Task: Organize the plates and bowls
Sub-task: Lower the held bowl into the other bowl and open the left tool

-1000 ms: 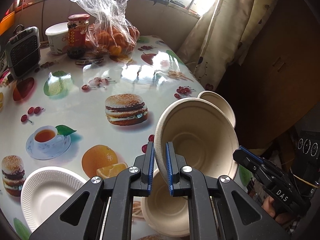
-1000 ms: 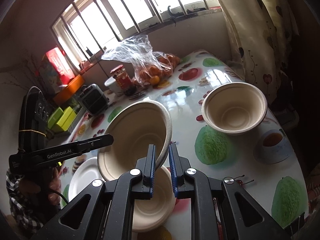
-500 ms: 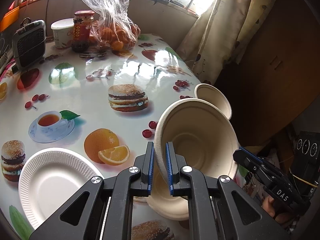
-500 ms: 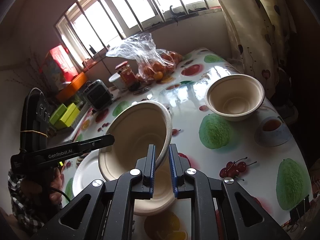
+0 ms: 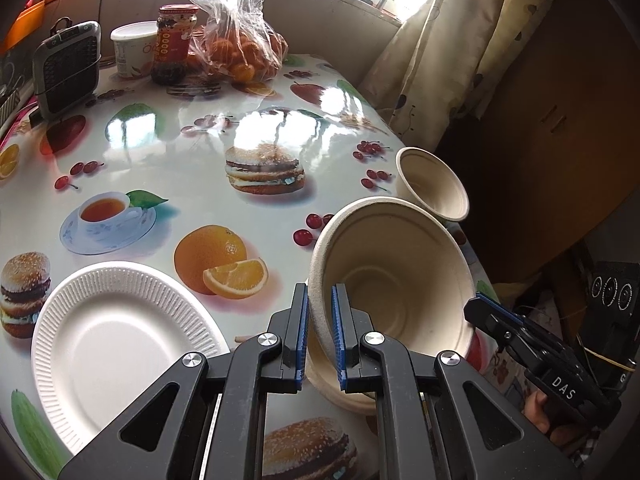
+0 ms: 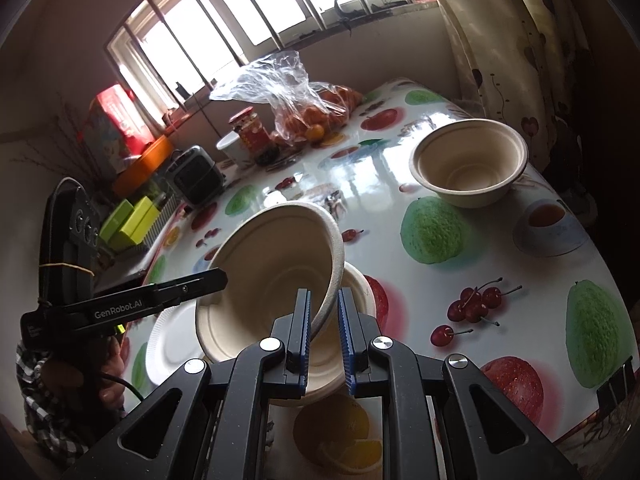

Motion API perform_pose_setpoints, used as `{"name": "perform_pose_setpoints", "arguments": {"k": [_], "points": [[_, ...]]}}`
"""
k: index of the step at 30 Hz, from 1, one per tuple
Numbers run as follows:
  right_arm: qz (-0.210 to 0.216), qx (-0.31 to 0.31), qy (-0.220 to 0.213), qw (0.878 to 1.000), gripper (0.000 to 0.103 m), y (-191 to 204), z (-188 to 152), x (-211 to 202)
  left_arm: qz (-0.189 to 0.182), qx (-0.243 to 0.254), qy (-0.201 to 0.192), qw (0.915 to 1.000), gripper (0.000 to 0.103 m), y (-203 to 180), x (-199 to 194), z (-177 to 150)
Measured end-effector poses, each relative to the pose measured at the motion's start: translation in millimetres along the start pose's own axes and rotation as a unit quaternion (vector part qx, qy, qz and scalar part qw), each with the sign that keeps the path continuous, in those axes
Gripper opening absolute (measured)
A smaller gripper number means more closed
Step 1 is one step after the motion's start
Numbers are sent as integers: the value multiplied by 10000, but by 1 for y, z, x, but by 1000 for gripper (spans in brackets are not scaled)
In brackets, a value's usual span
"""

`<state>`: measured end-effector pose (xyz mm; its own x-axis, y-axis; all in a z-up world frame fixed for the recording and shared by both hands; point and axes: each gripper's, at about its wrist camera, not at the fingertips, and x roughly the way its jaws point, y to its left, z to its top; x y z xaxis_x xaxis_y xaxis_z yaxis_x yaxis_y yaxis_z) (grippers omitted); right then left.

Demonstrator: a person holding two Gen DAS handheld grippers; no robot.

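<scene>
A beige paper bowl (image 5: pixel 394 276) is tilted above a second beige bowl (image 5: pixel 340 390) that sits on the table. My left gripper (image 5: pixel 320 328) is shut on the tilted bowl's left rim. In the right wrist view my right gripper (image 6: pixel 323 334) has its jaws a little apart around the opposite rim of the same bowl (image 6: pixel 272 276), and the lower bowl (image 6: pixel 360 292) shows beneath. A third beige bowl (image 6: pixel 470 168) stands far right, seen also in the left wrist view (image 5: pixel 434 184). A white ribbed paper plate (image 5: pixel 116 344) lies at the near left.
A fruit-print oilcloth covers the table (image 5: pixel 180 148). At the back stand a bag of oranges (image 5: pixel 236 40), a red-lidded jar (image 5: pixel 174 44), a white tub (image 5: pixel 132 50) and a small grey heater (image 5: pixel 66 68). A curtain (image 5: pixel 436 52) hangs at the right edge.
Both grippers and the held bowl have drawn back toward the near edge. The right gripper's jaws have widened around the rim. More of the white plate shows.
</scene>
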<state>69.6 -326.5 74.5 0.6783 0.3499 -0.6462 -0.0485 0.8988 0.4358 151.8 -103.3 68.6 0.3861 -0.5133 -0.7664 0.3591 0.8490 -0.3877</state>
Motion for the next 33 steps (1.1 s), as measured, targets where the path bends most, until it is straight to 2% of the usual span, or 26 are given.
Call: {"name": "perform_pose_setpoints", "arguments": {"k": [33], "points": [[-220, 104, 216, 9995, 15, -9, -22, 10, 171, 2, 339, 9993, 12, 1, 21, -13]]}}
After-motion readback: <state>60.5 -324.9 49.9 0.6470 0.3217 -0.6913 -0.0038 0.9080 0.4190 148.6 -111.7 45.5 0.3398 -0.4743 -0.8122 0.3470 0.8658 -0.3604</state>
